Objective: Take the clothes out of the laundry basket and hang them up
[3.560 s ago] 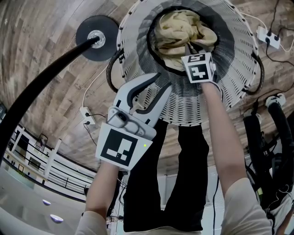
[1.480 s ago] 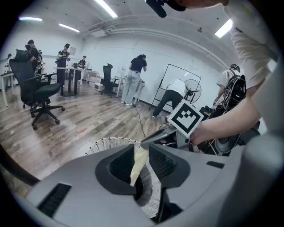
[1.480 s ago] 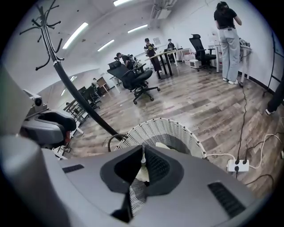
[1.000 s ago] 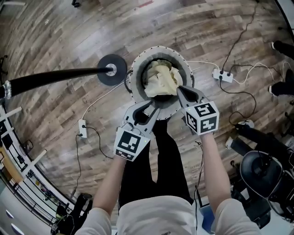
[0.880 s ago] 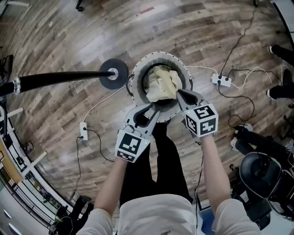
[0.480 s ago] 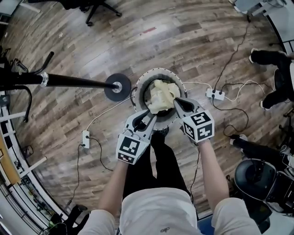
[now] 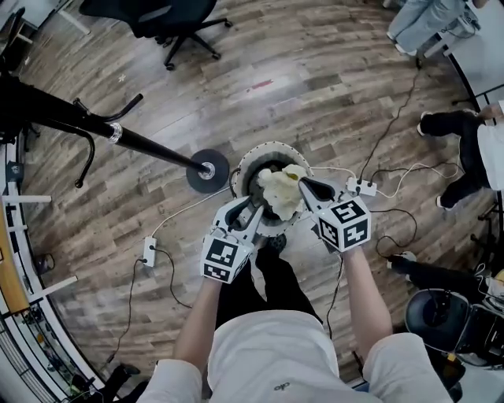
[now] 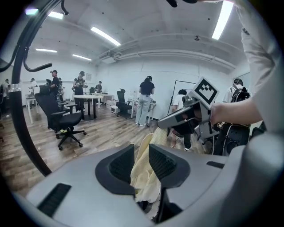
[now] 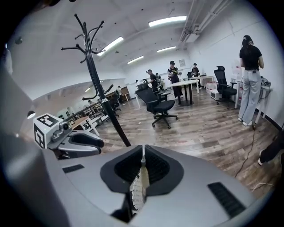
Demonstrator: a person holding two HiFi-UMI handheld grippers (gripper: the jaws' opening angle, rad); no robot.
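Note:
A pale yellow garment (image 7: 278, 193) hangs bunched above the white laundry basket (image 7: 250, 157) on the wooden floor. My right gripper (image 7: 302, 183) is shut on a thin edge of it; in the right gripper view a sliver of the garment (image 9: 138, 188) sits pinched between the closed jaws (image 9: 143, 155). My left gripper (image 7: 253, 206) is beside it on the left, and a thick fold of the garment (image 8: 144, 177) fills the narrow gap between its pads (image 8: 141, 153). The black coat stand (image 9: 95, 75) rises to the left, its round base (image 7: 207, 170) next to the basket.
Power strips (image 7: 358, 186) (image 7: 148, 252) and trailing cables lie on the floor around the basket. An office chair (image 7: 157, 16) stands at the far left, and another one (image 9: 159, 106) near desks. People stand at the right edge (image 7: 465, 134). My own legs are right below the grippers.
Both grippers have risen together, and the yellow garment has come up out of the basket with them. The basket and floor now look farther below.

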